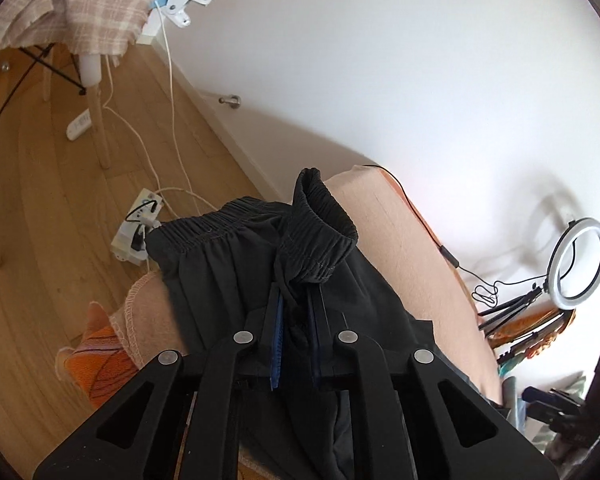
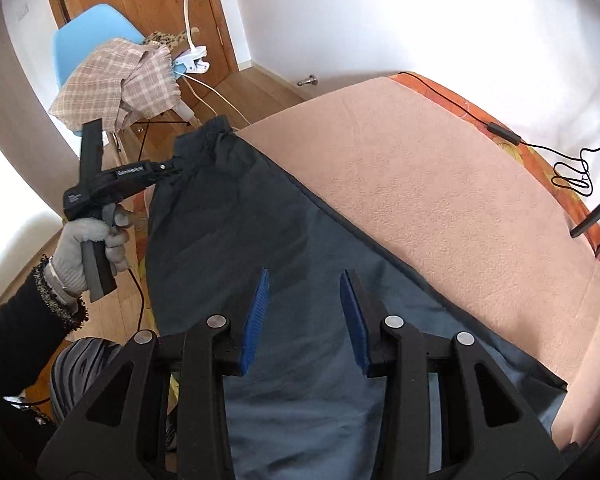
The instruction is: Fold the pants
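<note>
Dark pants (image 2: pixel 260 240) lie lengthwise along the near-left side of a table covered with a pink blanket (image 2: pixel 440 184). My left gripper (image 1: pixel 296 312) is shut on the pants (image 1: pixel 228 272) just below the bunched elastic waistband (image 1: pixel 320 224), which stands up past the fingers. In the right wrist view the left gripper (image 2: pixel 172 168) shows at the waistband end, held in a gloved hand. My right gripper (image 2: pixel 304 296) is open, its blue pads (image 2: pixel 256 316) apart just above the pants leg, holding nothing.
A blue chair (image 2: pixel 96 44) draped with a plaid cloth (image 2: pixel 116 80) and a clip lamp (image 2: pixel 192 60) stand beyond the table's left end. A power strip (image 1: pixel 136 232) and cables lie on the wood floor. A ring light (image 1: pixel 576 264) stands at the right.
</note>
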`<state>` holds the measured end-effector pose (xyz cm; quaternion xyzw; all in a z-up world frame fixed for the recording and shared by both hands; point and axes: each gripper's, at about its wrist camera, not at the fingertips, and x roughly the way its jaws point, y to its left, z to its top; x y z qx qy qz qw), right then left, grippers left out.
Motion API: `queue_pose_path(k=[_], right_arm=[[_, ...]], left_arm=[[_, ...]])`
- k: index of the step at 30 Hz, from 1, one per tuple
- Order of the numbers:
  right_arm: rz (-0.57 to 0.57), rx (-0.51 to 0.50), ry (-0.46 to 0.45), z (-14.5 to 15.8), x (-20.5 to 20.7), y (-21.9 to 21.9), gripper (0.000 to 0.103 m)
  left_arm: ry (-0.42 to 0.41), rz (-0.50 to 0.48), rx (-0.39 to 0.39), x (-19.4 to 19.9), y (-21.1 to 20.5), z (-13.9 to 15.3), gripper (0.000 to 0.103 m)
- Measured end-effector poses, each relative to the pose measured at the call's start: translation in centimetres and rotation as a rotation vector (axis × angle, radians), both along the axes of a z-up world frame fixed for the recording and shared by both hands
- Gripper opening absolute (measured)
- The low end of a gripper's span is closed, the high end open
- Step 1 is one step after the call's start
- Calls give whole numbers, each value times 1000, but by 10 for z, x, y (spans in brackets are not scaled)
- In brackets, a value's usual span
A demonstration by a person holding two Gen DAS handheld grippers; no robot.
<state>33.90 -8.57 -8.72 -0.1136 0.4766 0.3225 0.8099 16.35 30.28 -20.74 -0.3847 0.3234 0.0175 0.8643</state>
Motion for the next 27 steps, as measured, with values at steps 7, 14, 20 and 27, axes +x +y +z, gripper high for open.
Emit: queue_pose_path(k=[7, 14, 20, 27], right_arm=[[10, -30, 93, -39, 34, 19, 39], [49, -76, 96, -56, 38, 43, 39], [66, -116, 82, -61, 38, 52, 39], [-4, -104, 73, -49, 34, 21, 39]], left_arm=[[26, 26, -47, 8, 9, 0, 46], [32, 64, 15, 13, 2, 0, 41], [27, 91, -13, 7, 22, -12, 6], [45, 55, 133, 11, 19, -9, 7]])
